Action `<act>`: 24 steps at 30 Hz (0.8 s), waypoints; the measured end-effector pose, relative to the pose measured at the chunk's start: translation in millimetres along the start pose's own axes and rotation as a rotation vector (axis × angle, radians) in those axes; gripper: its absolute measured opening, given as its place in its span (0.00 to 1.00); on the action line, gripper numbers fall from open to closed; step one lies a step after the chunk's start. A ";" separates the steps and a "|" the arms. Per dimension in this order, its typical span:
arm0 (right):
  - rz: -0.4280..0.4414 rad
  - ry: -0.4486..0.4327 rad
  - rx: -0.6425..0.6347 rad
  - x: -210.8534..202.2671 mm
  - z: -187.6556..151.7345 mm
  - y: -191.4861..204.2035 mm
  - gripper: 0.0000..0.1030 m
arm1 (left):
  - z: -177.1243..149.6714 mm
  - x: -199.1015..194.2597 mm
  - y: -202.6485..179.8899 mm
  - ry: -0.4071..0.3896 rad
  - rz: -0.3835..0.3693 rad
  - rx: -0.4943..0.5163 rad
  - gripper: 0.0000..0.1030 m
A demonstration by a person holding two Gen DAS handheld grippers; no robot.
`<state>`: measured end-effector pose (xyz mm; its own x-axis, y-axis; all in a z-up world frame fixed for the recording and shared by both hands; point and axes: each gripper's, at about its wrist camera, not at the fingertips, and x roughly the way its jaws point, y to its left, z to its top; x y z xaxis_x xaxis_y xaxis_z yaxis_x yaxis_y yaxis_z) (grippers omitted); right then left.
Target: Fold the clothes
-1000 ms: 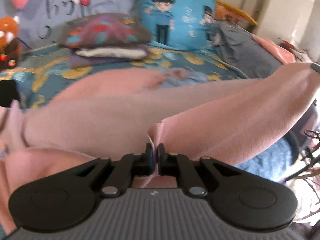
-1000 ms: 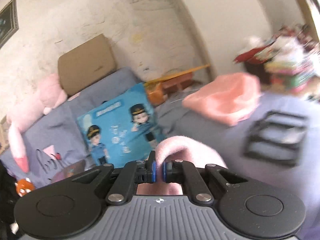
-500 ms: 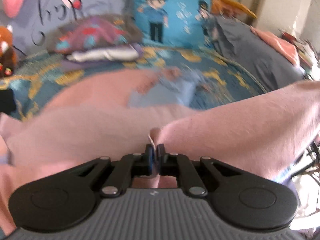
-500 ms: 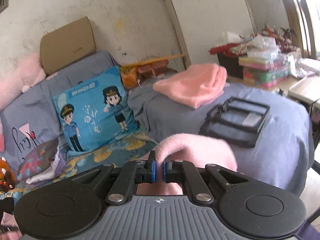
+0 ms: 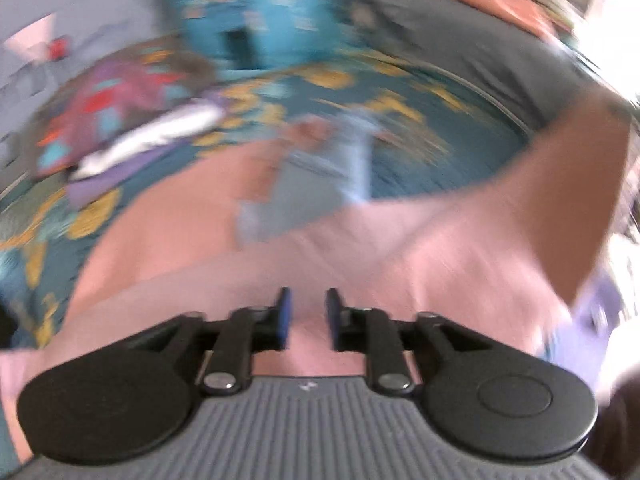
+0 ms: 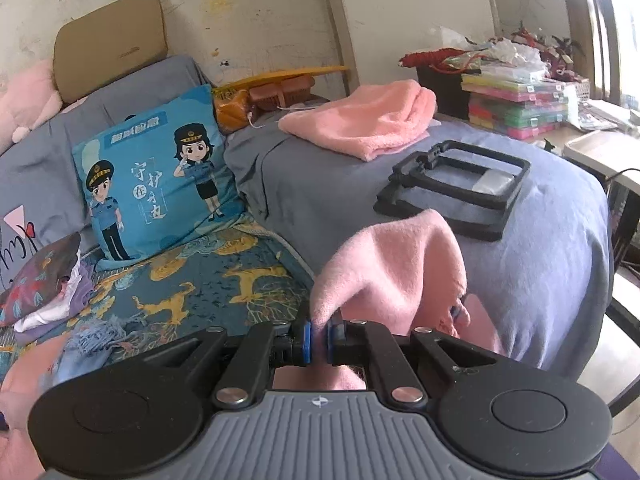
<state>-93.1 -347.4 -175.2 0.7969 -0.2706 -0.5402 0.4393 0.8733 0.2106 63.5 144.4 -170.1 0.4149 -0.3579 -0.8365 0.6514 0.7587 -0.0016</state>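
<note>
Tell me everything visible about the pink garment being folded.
The pink garment looks like soft fleece, plain pink, with a light blue patch on its front. It lies spread over the patterned bedspread, one end raised. The right claw is shut on a bunched fold of it; the left claw is opening, its pads apart above the cloth and not pressing it.

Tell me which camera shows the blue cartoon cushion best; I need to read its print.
The right wrist view: the blue cartoon cushion is sharp there, both uniformed figures and the lettering clear, leaning against the grey bedding. The left wrist view shows it only as a motion-blurred turquoise patch at the top.
</note>
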 end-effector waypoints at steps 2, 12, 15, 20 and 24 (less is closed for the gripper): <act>-0.001 0.004 0.001 0.6 0.5 0.5 0.07 | -6.0 4.2 -1.6 0.040 -0.037 0.050 0.39; -0.003 0.013 0.013 -0.9 -0.6 1.4 0.07 | 5.8 25.2 17.1 0.098 -0.064 0.249 0.84; -0.005 0.014 0.015 -0.8 -0.7 1.6 0.07 | 8.7 45.1 11.2 0.199 -0.099 0.312 0.90; -0.004 0.019 0.016 0.6 -0.6 1.2 0.07 | 2.5 53.3 -3.2 0.275 -0.151 0.401 0.60; 0.001 0.020 0.016 1.1 -1.7 3.6 0.07 | -0.2 48.8 -0.2 0.262 -0.124 0.379 0.12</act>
<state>-91.3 -343.8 -176.4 0.7889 -0.2619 -0.5559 0.4454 0.8669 0.2238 83.4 127.0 -211.0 0.1775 -0.2471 -0.9526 0.8917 0.4499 0.0495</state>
